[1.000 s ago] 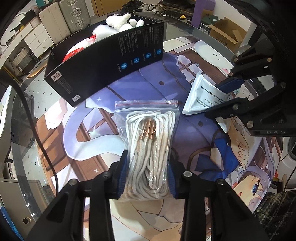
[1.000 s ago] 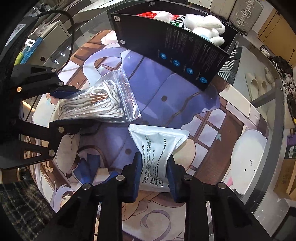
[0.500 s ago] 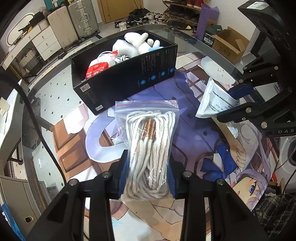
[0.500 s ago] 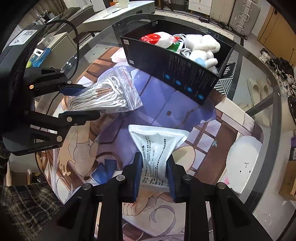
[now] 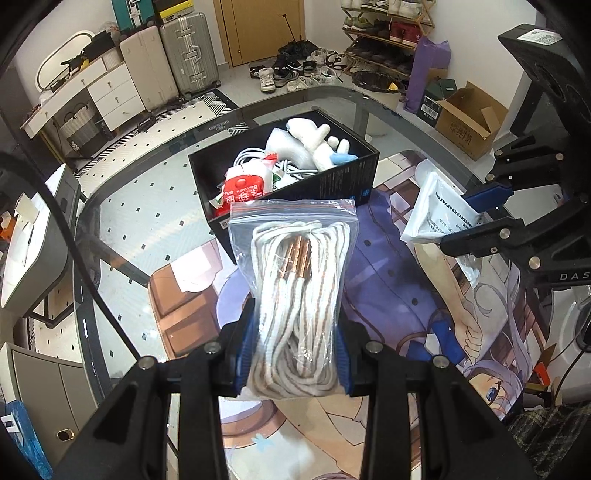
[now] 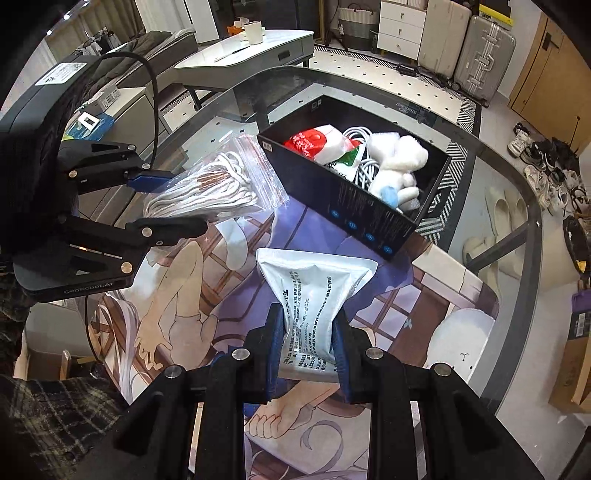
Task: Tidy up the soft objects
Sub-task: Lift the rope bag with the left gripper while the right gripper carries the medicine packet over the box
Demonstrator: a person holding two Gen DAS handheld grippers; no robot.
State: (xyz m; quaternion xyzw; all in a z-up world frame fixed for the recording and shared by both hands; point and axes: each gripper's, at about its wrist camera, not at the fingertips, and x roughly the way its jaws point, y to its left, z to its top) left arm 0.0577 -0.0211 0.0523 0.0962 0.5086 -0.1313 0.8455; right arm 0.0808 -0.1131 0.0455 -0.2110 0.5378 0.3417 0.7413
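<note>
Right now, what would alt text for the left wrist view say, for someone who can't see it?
The left gripper clamps a clear zip bag of white rope above a printed mat. Beyond it sits an open black box holding a plush toy and packets.

Black tongs (image 5: 293, 354), blue pads (image 5: 245, 350), silver screws, plaid sleeve (image 6: 48, 417)

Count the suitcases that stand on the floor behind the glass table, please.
3 clearly: a beige suitcase and a silver suitcase side by side, plus a teal suitcase behind them. More may be hidden.
</note>
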